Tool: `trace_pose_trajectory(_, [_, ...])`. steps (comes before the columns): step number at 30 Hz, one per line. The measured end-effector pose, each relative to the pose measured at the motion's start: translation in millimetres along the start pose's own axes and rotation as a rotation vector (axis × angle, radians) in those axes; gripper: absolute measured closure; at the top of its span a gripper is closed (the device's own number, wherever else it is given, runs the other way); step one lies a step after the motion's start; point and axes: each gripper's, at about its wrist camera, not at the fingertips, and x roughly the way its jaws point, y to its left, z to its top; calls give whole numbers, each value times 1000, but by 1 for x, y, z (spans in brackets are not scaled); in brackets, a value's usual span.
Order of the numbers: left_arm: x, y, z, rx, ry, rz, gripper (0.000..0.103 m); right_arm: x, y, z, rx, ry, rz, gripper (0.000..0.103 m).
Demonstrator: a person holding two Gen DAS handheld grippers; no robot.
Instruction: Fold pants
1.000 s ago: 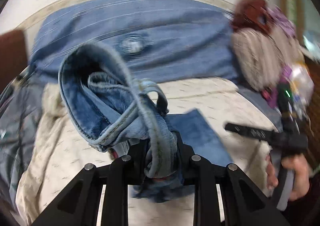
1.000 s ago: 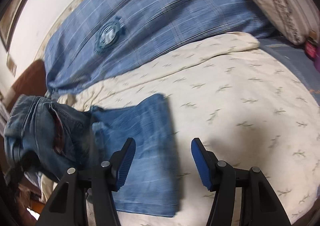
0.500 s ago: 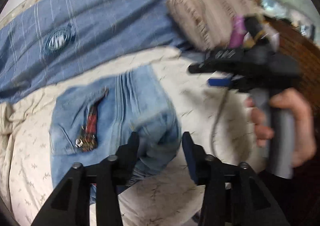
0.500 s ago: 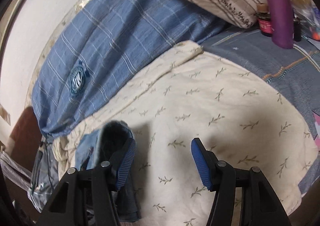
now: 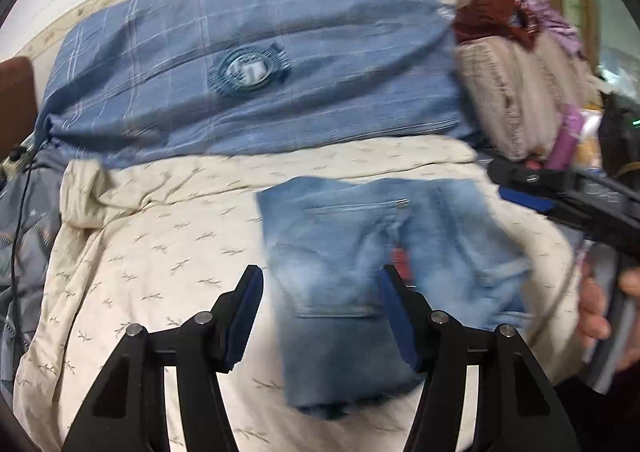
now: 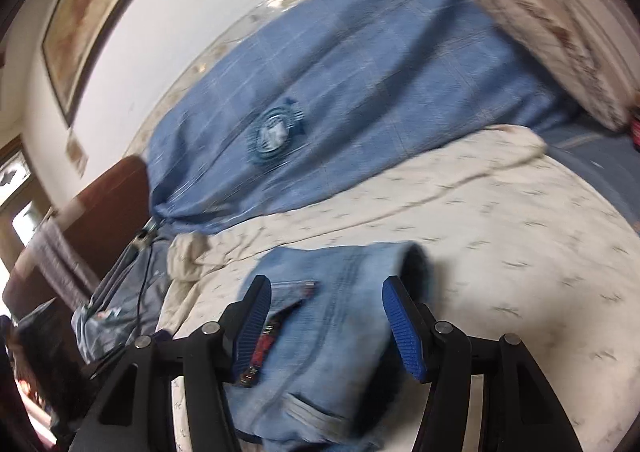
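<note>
The light blue jeans (image 5: 360,264) lie folded into a compact rectangle on the cream leaf-print bedspread (image 5: 160,252). A back pocket and a red label face up. My left gripper (image 5: 320,316) is open and empty, just above the near left part of the jeans. In the right wrist view the jeans (image 6: 328,332) lie under and between the fingers. My right gripper (image 6: 328,328) is open and empty above them. It also shows at the right edge of the left wrist view (image 5: 560,195), held by a hand.
A blue plaid pillow (image 5: 248,63) with a round badge lies at the back against the white wall. A striped beige cushion (image 5: 520,91) and clutter sit at the right. A grey quilt (image 5: 24,219) and a dark cable lie at the left.
My left gripper has let go of the jeans and opened wide. The jeans now lie folded flat on the bedspread. My right gripper has moved left over them.
</note>
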Motion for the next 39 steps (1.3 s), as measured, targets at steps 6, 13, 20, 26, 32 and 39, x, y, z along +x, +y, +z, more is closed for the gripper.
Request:
trace_pose_trajectory(6, [37, 0, -11, 13, 75, 13, 42, 50, -7, -3, 48, 147, -25, 41])
trace_pose_trajectory(13, [56, -1, -25, 38, 114, 11, 36, 94, -54, -19, 205, 310, -63, 40])
trace_pose_trajectory(20, [39, 23, -18, -81, 81, -24, 35, 66, -35, -18, 122, 248, -93, 40])
trace_pose_trajectory(26, [14, 30, -16, -59, 5, 0, 35, 24, -9, -32, 12, 198, -42, 40])
trace_pose_trajectory(32, [37, 19, -27, -1, 149, 17, 35, 21, 5, -59, -24, 273, -77, 40])
trace_pose_trajectory(39, [50, 20, -35, -2, 201, 3, 34, 35, -6, -75, 4, 334, -146, 39])
